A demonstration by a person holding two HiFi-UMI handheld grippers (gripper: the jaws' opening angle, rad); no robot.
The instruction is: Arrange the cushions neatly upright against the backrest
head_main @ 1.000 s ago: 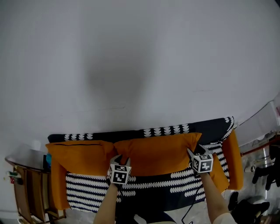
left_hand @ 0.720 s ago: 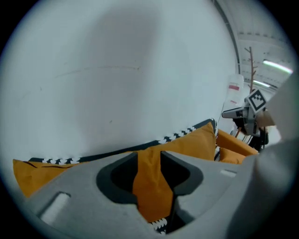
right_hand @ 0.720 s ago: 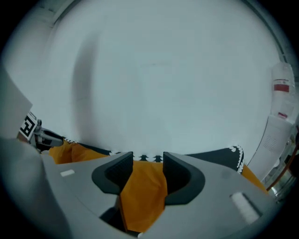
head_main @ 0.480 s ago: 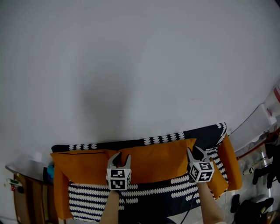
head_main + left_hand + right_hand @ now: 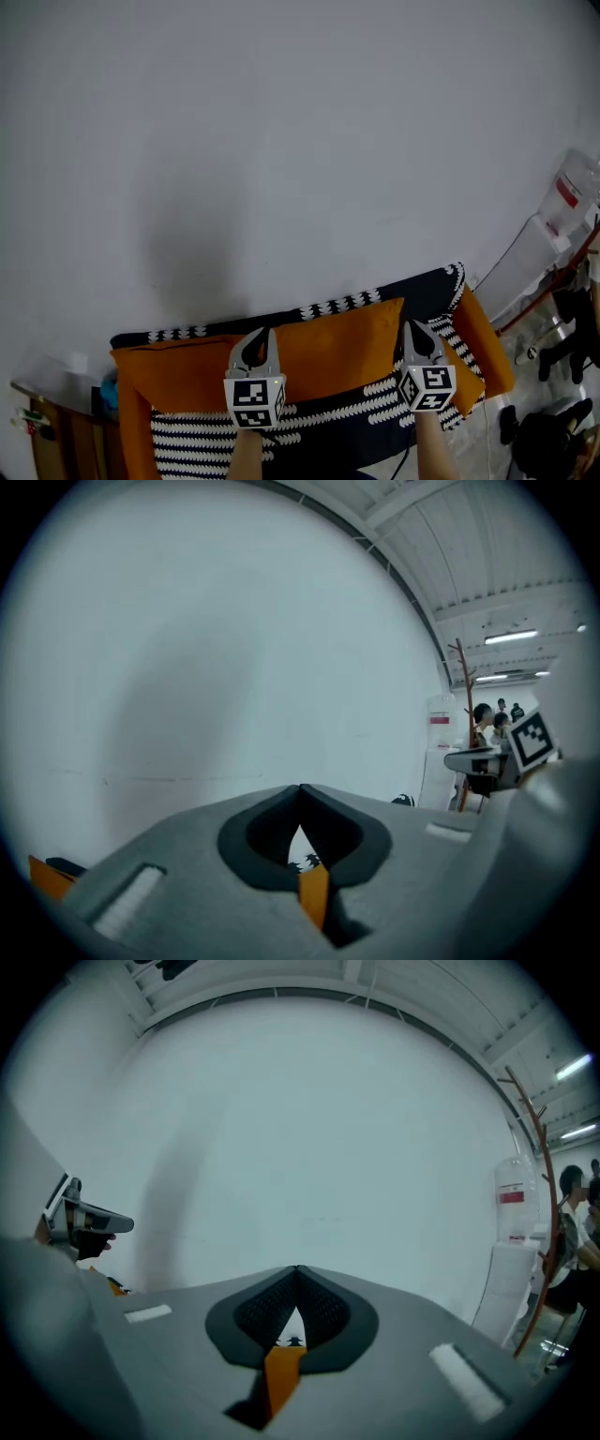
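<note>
With the left tool (image 5: 255,337) and the right tool (image 5: 419,330) both just clenched shut on nothing, the middle orange cushion (image 5: 328,345) is seen leaning against the sofa backrest (image 5: 427,289) just beyond them, its long axis running left to right, with one tool held near each end.

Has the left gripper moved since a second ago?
Yes. The left gripper rose: its tips sat over the middle of the orange cushion, now at its top edge just below the sofa backrest. Jaws just closed, nothing between them.
</note>
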